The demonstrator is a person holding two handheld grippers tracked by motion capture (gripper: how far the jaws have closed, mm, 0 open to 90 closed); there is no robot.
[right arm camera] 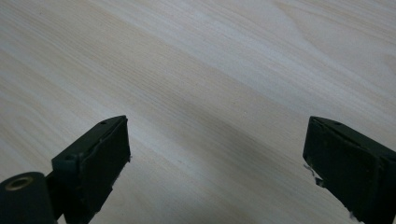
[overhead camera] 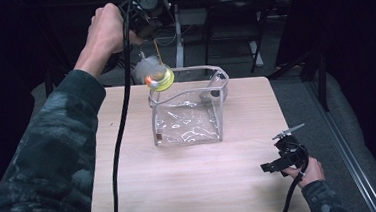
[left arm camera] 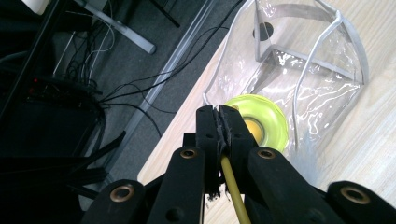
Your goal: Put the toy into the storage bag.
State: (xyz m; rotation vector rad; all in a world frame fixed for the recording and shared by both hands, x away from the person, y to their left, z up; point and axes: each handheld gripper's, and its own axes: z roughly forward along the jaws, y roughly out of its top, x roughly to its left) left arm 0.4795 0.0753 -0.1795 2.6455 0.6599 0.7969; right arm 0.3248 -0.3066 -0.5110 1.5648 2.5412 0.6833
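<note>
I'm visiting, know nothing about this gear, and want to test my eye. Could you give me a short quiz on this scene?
1. True or false: the left gripper is shut on a thin yellow stick.
2. What hangs over the clear bag: A) a yellow-green disc, B) a red cup, C) a blue ball?
3. How do the right gripper's jaws stand, and what lies under them?

Key:
1. True.
2. A: the yellow-green disc hangs at the bag's near-left rim.
3. Wide open, nothing between them, over the bare wooden table.
</note>
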